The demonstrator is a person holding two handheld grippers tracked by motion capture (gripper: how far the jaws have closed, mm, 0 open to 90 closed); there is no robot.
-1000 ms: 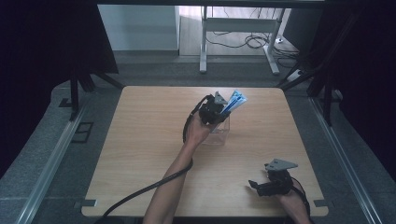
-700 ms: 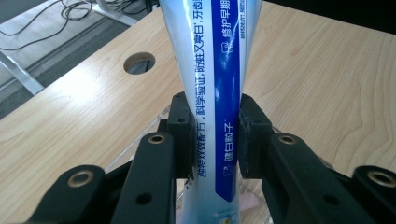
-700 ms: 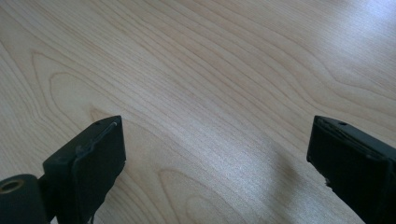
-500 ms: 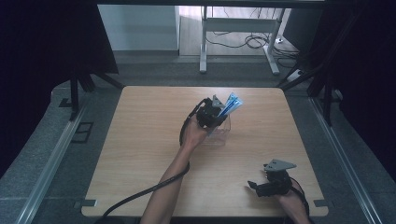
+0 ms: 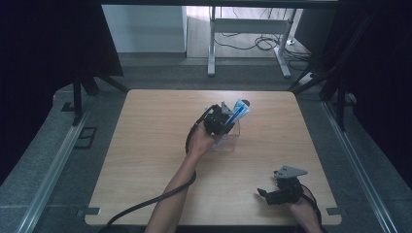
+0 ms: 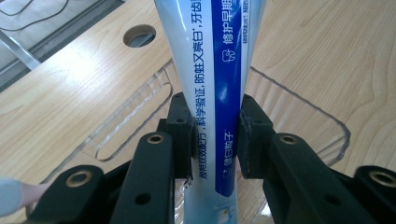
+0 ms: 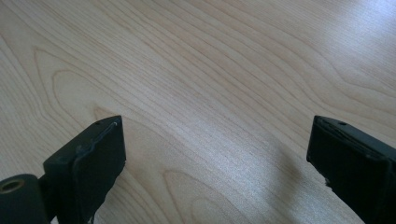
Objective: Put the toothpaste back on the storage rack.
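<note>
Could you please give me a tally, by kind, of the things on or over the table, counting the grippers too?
Grippers: 2, the left gripper and the right gripper
Toothpaste tubes: 1, the tube
Clear trays: 1, the tray
Total: 4

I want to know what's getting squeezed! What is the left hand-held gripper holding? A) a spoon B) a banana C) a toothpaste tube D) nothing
C: in the left gripper view the two black jaws of the left hand-held gripper press on both sides of a white-and-blue toothpaste tube, above a clear plastic tray on the wooden table.
</note>
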